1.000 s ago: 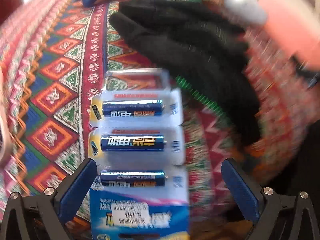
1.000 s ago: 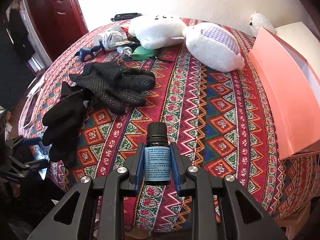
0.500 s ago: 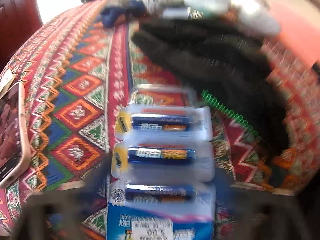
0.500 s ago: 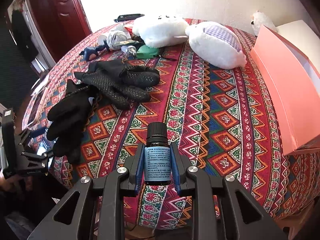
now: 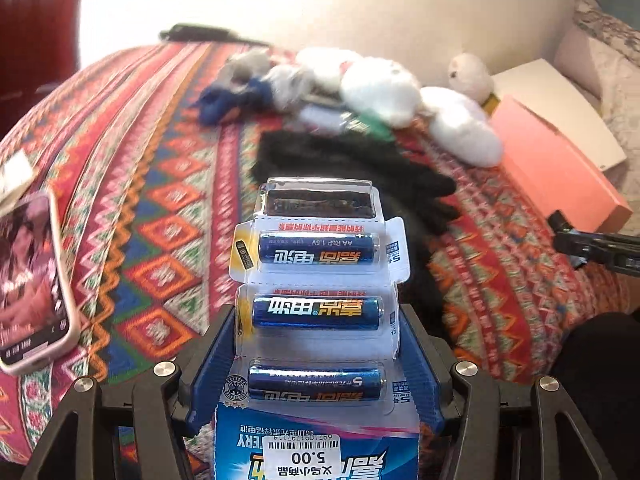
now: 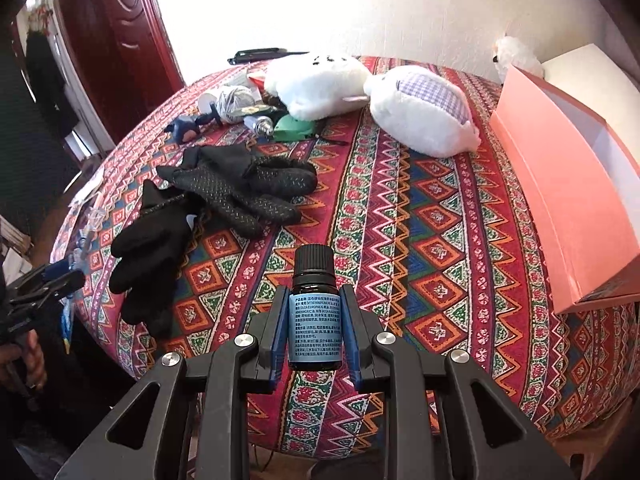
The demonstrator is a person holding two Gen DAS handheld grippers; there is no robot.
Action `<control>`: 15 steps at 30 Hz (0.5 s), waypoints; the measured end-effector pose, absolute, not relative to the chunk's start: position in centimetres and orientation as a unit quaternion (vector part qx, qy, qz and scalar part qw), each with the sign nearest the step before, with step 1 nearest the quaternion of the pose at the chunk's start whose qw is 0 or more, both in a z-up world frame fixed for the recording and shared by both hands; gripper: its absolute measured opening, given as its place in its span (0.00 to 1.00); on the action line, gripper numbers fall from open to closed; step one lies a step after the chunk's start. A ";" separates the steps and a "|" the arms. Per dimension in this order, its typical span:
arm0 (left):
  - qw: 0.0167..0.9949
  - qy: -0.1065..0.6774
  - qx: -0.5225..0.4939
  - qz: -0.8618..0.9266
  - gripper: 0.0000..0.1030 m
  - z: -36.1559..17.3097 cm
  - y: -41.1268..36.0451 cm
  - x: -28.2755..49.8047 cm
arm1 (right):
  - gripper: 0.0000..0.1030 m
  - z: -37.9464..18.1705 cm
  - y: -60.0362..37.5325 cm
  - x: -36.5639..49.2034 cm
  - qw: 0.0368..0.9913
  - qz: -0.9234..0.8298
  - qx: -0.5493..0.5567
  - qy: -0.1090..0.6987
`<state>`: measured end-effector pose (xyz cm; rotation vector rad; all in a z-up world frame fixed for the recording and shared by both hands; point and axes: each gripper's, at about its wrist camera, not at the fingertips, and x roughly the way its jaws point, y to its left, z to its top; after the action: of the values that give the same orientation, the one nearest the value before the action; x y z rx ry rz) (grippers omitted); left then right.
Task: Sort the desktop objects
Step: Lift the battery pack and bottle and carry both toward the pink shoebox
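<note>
A blister pack of blue batteries [image 5: 320, 248] with a price sticker sticks out ahead of my left gripper [image 5: 316, 344], which is shut on its sides. The pack hangs above the patterned tablecloth [image 5: 152, 208]. From the right wrist view that same left gripper [image 6: 44, 284] shows at the table's left edge, held by a hand [image 6: 24, 356]. My right gripper [image 6: 315, 300] is shut on a small dark bottle [image 6: 315, 320] with a black cap and a blue label, upright over the table's near edge.
A phone [image 5: 30, 280] in a pale case lies at the left. Black gloves [image 6: 240, 188] sprawl mid-table. White plush toys [image 6: 420, 112] and small clutter [image 6: 232, 108] sit at the back. A salmon box [image 6: 560, 200] stands open at the right.
My left gripper's jaws closed from wide open onto the battery pack and lifted it, tilting upward so the far table shows. The right gripper and bottle stayed put.
</note>
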<state>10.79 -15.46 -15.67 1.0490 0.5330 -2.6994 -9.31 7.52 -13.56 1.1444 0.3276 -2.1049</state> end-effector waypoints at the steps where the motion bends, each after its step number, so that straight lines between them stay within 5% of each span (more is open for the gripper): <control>1: 0.092 0.175 0.353 -0.915 0.63 -15.2 -15.3 10.4 | 0.25 -13.3 7.7 -9.3 0.353 -0.816 0.441 0.125; 15: -0.034 0.087 0.336 -0.937 0.63 -9.6 -5.8 5.6 | 0.25 -9.5 14.1 -7.2 0.308 -0.847 0.419 0.110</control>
<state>5.58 -5.77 -9.64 1.0797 0.2796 -3.0105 -7.24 14.07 -9.54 1.1082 0.2921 -2.2401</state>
